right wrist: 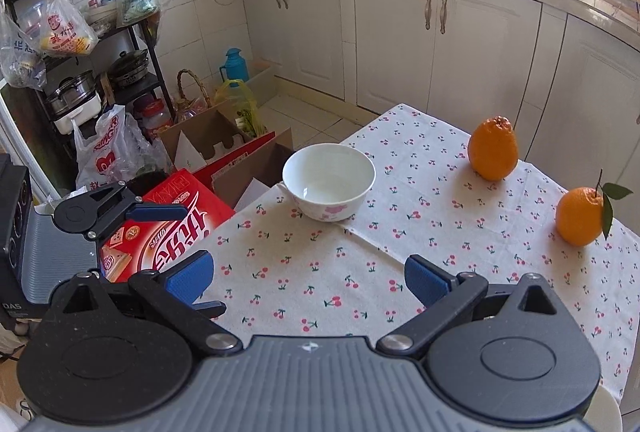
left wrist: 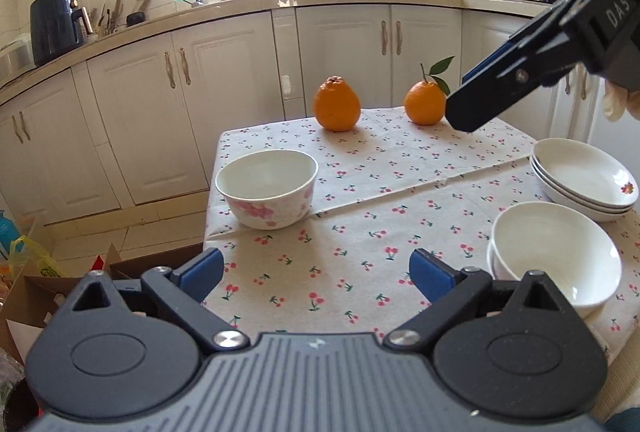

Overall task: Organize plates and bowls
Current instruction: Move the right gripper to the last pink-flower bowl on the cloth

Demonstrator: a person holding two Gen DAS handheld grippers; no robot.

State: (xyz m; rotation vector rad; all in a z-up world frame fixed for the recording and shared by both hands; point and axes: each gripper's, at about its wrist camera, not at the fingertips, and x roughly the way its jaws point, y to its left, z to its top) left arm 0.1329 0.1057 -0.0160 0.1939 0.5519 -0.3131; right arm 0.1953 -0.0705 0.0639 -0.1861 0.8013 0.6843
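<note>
Left gripper (left wrist: 316, 274): jaws stand wide apart, nothing between the blue pads, poised above bare cherry-print tablecloth (left wrist: 360, 200). Right gripper (right wrist: 308, 280): jaws likewise spread wide, empty, above the cloth; in the left wrist view it enters from the upper right, its tip in front of the leafed orange.

Task items: one pink-flowered bowl (left wrist: 267, 188) sits alone near the table's left edge, upright and empty. At the right side, a stack of shallow white plates (left wrist: 586, 178) with a small flower mark on the rim rests on the cloth. Just in front of it stand nested white bowls (left wrist: 554, 252), partly hidden by the left gripper's right finger linkage.

Other items on the table: two oranges at the far edge, well apart from the crockery. The plain orange (left wrist: 336, 104) stands to the left; the orange with stem and leaf (left wrist: 425, 102) is to its right. A crease in the cloth runs diagonally from the flowered bowl toward the plates.

Surroundings: white cabinets (left wrist: 240, 84) and a cluttered counter lie behind the table. Beside the table's left edge, on the floor, are open cardboard boxes (right wrist: 224, 148) and a red printed box (right wrist: 172, 228), with a metal shelf rack (right wrist: 80, 52) hung with plastic bags beyond.
</note>
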